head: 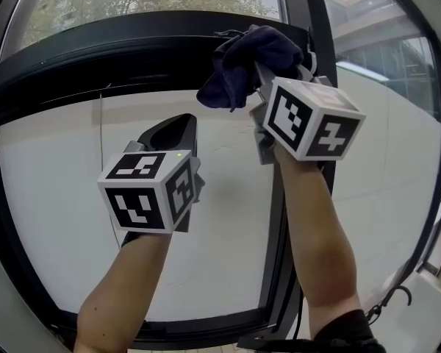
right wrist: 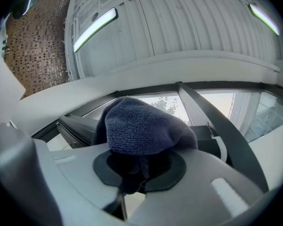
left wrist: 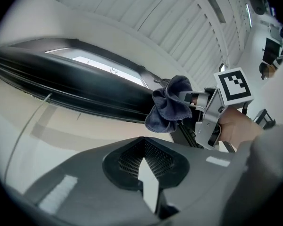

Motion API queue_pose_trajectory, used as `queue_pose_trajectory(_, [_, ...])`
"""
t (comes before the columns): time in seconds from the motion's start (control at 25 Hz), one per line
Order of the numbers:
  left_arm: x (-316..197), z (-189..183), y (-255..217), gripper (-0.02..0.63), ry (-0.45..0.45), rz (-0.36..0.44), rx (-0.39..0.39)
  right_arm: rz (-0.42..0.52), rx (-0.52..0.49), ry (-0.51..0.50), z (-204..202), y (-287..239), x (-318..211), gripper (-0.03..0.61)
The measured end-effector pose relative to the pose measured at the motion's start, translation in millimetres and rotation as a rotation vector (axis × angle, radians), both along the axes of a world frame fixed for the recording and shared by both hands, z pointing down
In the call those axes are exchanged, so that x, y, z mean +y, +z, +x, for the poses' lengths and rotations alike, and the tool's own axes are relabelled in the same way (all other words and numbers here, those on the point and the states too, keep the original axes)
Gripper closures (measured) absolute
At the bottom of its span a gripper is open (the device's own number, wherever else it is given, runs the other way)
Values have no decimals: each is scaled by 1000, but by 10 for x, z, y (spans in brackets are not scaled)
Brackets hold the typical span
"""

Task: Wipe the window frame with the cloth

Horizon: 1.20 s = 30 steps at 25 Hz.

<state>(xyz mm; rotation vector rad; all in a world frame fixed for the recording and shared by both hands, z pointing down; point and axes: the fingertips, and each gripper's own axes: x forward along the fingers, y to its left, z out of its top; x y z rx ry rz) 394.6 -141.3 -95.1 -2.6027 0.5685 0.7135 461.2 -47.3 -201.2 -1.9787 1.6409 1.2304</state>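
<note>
Black window frame (head: 132, 43) ahead: right gripper (right wrist: 139, 166) jaws clamp a dark-blue cloth (right wrist: 146, 126), bunched above them; left gripper (left wrist: 142, 142) jaws are together, empty.

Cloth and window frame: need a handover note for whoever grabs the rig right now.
Right claw: shut on the dark blue cloth, raised to the right end of the top bar of the window frame, by the vertical post.
Left claw: shut, empty, held lower in front of the pane.
Done: the pictures do not show how much has been wiped.
Left: probably run the cloth along the top bar, then the post and the bottom bar.
</note>
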Motion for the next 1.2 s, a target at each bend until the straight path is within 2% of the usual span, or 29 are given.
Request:
queue_pose_trajectory(0.36, [274, 394, 21, 620, 46, 15, -19, 26, -38, 42, 438, -10, 307, 528])
queue_pose_trajectory(0.6, [348, 516, 34, 620, 59, 15, -17, 26, -67, 71, 671, 11, 432, 528])
queue_pose_trajectory(0.84, [524, 705, 74, 620, 91, 23, -35, 15, -81, 123, 783, 16, 534, 528])
queue_pose_trajectory(0.92, [577, 758, 101, 620, 102, 24, -47, 29, -97, 108, 845, 30, 615, 528])
queue_pose_trajectory(1.04, [614, 758, 86, 620, 111, 11, -33, 34, -65, 79, 810, 66, 714, 528])
queue_pose_trajectory(1.2, [706, 767, 69, 620, 125, 9, -24, 30, -47, 86, 760, 129, 848, 528])
